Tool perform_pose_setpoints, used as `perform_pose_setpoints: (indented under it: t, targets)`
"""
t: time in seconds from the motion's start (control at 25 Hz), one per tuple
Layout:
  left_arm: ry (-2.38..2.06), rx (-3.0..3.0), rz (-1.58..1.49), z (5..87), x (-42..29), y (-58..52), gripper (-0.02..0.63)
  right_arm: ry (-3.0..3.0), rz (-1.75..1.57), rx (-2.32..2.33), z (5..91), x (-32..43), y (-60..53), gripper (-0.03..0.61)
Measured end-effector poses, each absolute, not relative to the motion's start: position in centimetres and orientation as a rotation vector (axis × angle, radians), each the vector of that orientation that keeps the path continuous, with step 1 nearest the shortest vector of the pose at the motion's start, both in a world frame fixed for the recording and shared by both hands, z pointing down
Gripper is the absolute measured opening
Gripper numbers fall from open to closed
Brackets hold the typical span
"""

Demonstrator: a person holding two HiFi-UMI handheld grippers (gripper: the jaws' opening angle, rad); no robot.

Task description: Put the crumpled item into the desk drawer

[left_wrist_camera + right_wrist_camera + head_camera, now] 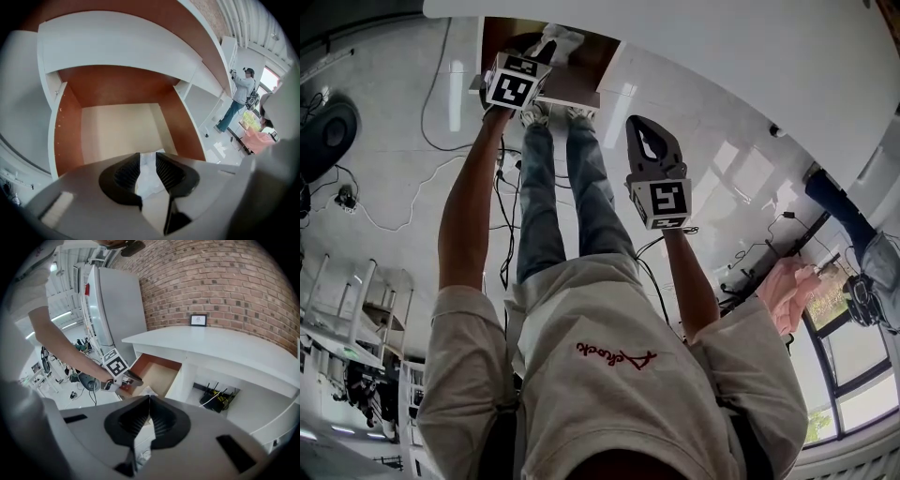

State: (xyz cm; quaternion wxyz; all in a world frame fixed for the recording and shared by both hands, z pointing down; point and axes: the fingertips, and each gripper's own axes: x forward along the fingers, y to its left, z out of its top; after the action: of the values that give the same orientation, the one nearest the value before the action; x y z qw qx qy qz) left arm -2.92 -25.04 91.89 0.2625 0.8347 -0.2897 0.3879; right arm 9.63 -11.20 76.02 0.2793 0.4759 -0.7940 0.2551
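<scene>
Poised over the open desk drawer [591, 64] with the left gripper [517, 82], jaws spread wide and clamping nothing. Just below and between those jaws, loose on the drawer's pale floor near its front edge: the crumpled item [558, 42], white and bunched into uneven peaks. Seen from the left gripper view as a pale wad [150, 180] in the gap, apparently clear of both ribbed pads.

Held off to the side, well apart from the drawer, with the right gripper [656, 187], jaws pressed together on nothing.

Looks like paper or thin tissue, so judged very light, soft and easily squashed, with little to break. Unlikely to slip against ribbed pads, but likely to spring back a little, snag on a pad, or skid across the smooth floor at a nudge. Best taken, if picking up is needed, across the thick middle of the wad or by one raised fold. Calls for only a gentle squeeze.

Appears already inside the drawer, which stands pulled out.
</scene>
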Motion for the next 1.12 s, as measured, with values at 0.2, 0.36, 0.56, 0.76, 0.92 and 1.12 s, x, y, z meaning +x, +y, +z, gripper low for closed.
perform_pose_setpoints:
  t: [0.2, 0.36, 0.56, 0.76, 0.92, 1.12]
  targets:
    - [-0.853, 2.282, 0.955, 89.3, -3.9, -24.0, 0.069, -2.135, 0.689, 1.254, 75.7, 8.9, -11.3, 0.012]
    - [-0.946, 2.242, 0.855, 88.2, -5.5, -22.9, 0.011, -2.146, 0.680, 1.240, 75.9, 7.9, -11.6, 0.012]
    - [-1.020, 2.178, 0.761, 86.9, -7.6, -21.1, 0.009, -2.156, 0.672, 1.236, 75.9, 7.0, -11.9, 0.012]
    - [-1.090, 2.207, 0.690, 83.6, -9.1, -19.9, 0.009, -2.177, 0.650, 1.232, 75.2, 5.8, -12.3, 0.012]
    - [-1.159, 2.270, 0.613, 78.8, -10.0, -19.9, 0.009, -2.208, 0.609, 1.238, 73.6, 4.8, -13.2, 0.012]
    - [-1.237, 2.309, 0.528, 73.1, -11.2, -18.9, 0.009, -2.243, 0.540, 1.273, 70.6, 4.0, -14.7, 0.012]
